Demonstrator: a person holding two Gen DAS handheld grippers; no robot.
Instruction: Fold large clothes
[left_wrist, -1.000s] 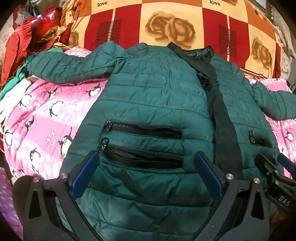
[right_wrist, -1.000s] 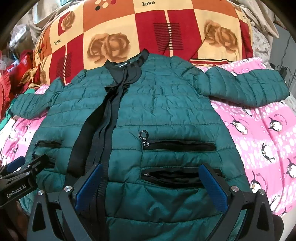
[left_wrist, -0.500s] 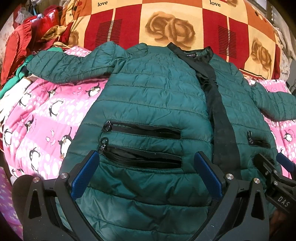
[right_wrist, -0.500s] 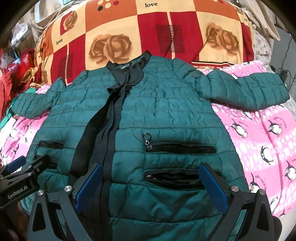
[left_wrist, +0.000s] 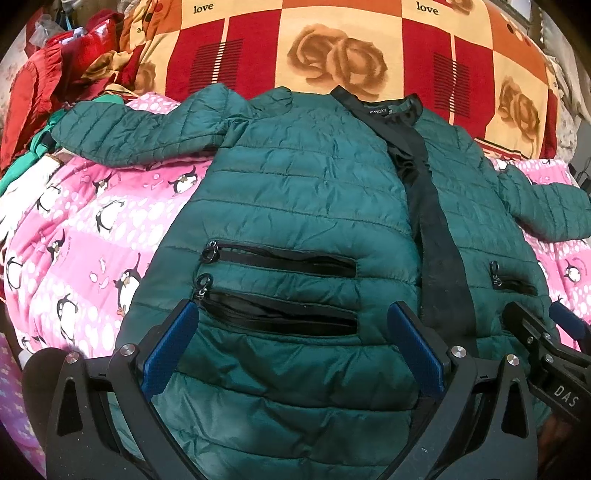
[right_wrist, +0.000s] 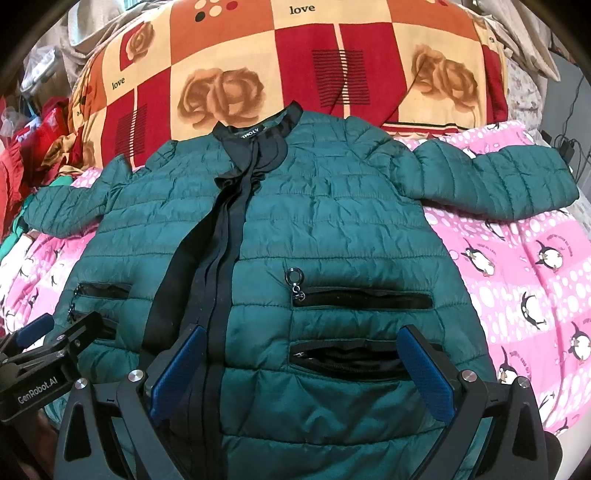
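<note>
Since a second ago almost nothing has moved: in my right wrist view the jacket sits a touch lower and nearer, and in the left wrist view it looks just as it did. In the left wrist view, the green quilted jacket (left_wrist: 306, 206) lies flat, front side up, on the pink penguin blanket (left_wrist: 92, 229), its long axis running from the hem near me to the collar (left_wrist: 384, 110) pointing away, toward the red and cream rose blanket (left_wrist: 332, 48). One sleeve (left_wrist: 133, 133) stretches out to the left, toward a pile of red clothes (left_wrist: 44, 81). My left gripper (left_wrist: 295, 350) hovers over the hem with its jaws spread wide and nothing between them; the two stacked pocket zips (left_wrist: 280, 284) sit just beyond its blue pads. The right gripper shows at the lower right edge, over the hem. In the right wrist view, the jacket (right_wrist: 332, 221) keeps the same heading, collar (right_wrist: 255, 133) far, hem near, with the black zipper placket (right_wrist: 221, 258) running down the length slightly left of centre. The other sleeve (right_wrist: 495, 177) lies out to the right across the penguin blanket (right_wrist: 517, 266). My right gripper (right_wrist: 303, 362) has its jaws wide apart, holding nothing, above the lower pocket (right_wrist: 354, 358). The left gripper (right_wrist: 40, 354) shows at the lower left edge.
</note>
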